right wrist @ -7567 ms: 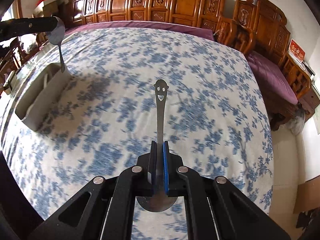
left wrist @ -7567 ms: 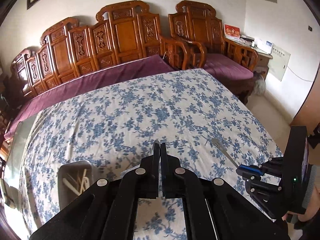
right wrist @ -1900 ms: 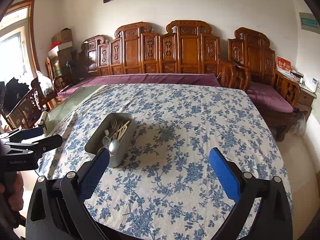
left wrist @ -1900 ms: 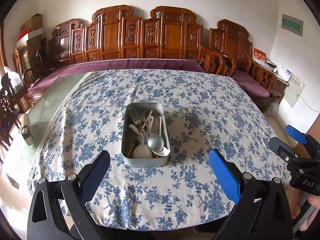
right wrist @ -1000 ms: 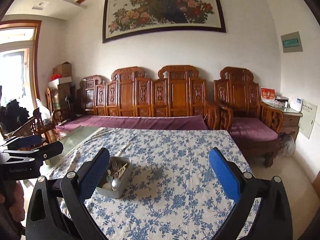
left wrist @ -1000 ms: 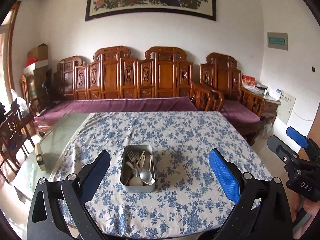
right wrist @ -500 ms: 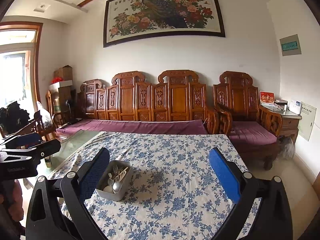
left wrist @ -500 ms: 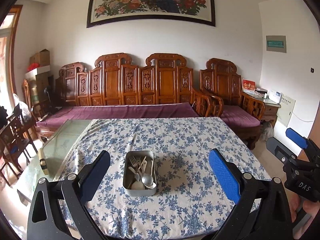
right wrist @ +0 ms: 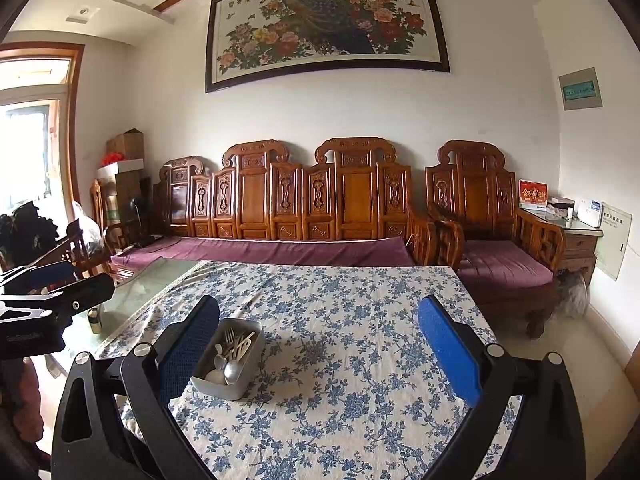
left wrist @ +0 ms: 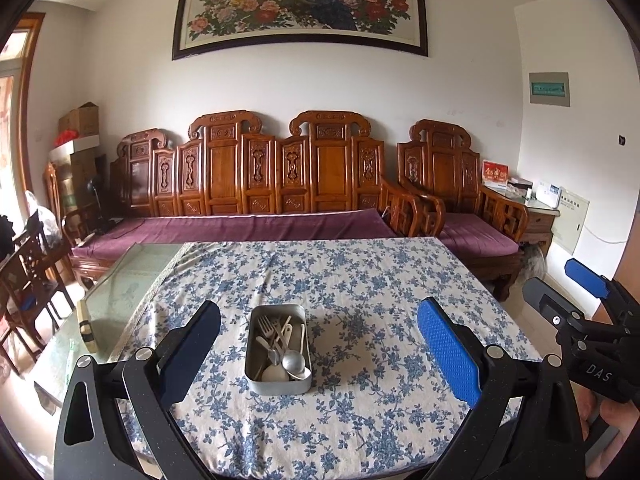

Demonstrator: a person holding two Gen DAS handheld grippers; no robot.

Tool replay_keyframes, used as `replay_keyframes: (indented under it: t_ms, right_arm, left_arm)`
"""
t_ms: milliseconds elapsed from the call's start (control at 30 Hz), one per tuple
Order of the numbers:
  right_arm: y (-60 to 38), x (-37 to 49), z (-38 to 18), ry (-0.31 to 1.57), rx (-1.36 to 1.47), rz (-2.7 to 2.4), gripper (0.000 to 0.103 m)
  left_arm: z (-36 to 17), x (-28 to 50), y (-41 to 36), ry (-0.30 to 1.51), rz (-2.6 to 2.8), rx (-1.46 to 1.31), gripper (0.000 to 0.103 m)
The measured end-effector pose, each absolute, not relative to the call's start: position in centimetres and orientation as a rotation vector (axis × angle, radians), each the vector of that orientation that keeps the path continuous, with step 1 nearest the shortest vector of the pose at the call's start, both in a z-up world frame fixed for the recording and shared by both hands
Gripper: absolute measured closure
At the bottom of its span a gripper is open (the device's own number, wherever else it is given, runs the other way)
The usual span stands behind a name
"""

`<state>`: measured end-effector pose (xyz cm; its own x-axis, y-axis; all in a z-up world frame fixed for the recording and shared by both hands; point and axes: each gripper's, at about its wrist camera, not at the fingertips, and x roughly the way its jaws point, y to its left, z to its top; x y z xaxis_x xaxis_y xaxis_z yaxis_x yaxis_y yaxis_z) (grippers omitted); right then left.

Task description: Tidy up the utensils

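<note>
1. The tin (left wrist: 279, 364) stands on the cloth (left wrist: 360, 280), left of the middle and nearer the front edge. It holds all the utensils (left wrist: 282, 346) in view: a fork, spoons and pale handles, bowls toward the near end.
2. No loose piece shows on the cloth, so the sorting looks done; the step in hand is a retreat.
3. To do it well, hold both tools level and draw them straight back and up, so that nothing brushes the tin or tugs the cloth.
4. Left gripper (left wrist: 320, 354): jaws spread wide, holding nothing, well above and short of the table.
5. Right gripper (right wrist: 318, 354): jaws likewise spread and empty, at a similar height, with the tin seen past its left finger.
6. Edges: the cloth hangs over the near edge; bare glass (left wrist: 120, 284) lies uncovered on the left, with a small object on it.
7. Room: the cloth right of the tin is open. A bench (left wrist: 248, 228) lines the far side, well apart.
</note>
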<state>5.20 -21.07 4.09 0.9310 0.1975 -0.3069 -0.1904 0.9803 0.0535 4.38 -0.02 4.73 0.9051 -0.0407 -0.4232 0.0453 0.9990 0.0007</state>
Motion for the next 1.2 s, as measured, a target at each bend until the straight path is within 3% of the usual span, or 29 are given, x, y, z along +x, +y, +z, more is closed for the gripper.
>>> replay_keyframes:
  t_ms: [1200]
  right_arm:
    - [-20.99, 5.33, 3.63, 0.320, 0.027, 0.203, 0.003]
  left_arm:
    - [5.05, 4.22, -0.10, 0.431, -0.045, 0.018, 0.008]
